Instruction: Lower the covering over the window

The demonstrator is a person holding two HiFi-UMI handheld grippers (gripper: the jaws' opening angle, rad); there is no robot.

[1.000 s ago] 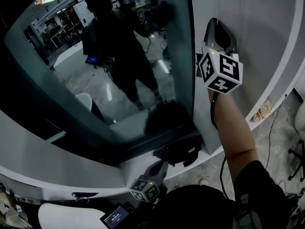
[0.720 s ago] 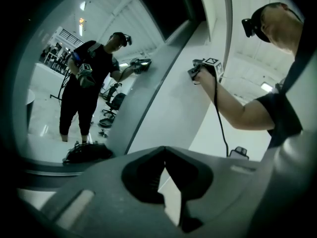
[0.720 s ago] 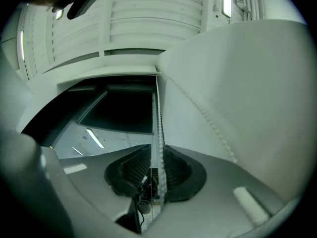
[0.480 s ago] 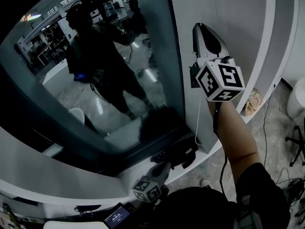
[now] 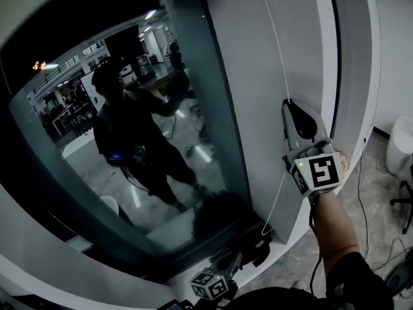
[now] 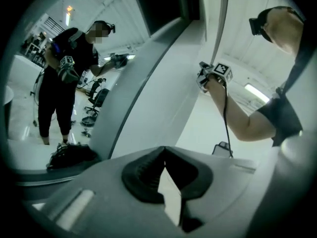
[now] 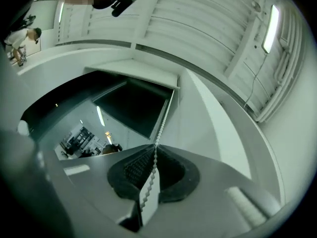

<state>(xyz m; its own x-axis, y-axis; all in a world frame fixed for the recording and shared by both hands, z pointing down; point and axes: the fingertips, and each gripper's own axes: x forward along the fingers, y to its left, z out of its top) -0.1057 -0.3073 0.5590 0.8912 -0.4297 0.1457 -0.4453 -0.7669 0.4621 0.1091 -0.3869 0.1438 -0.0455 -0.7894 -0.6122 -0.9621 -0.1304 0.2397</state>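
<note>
A tall window (image 5: 142,128) of dark glass mirrors the person, and no covering shows over it. A white bead chain (image 5: 274,37) hangs down the white wall to the right of the frame. My right gripper (image 5: 289,103) is raised against that wall and shut on the chain, which loops slack below it. The right gripper view has the bead chain (image 7: 161,125) pinched between the jaws of the right gripper (image 7: 154,145) and running up to the window top. My left gripper (image 5: 233,258) sits low by the sill. Its jaws (image 6: 164,150) are shut and hold nothing I can see.
A black bag (image 5: 226,218) lies on the sill below the glass. A white bin (image 5: 400,147) and an office chair (image 5: 406,199) stand on the floor at the right, with cables trailing nearby. A chipped patch (image 5: 342,163) marks the wall's lower edge.
In the head view the right gripper has come lower and to the right along the wall, with the bead chain now showing above and below it. The left gripper has hardly shifted.
</note>
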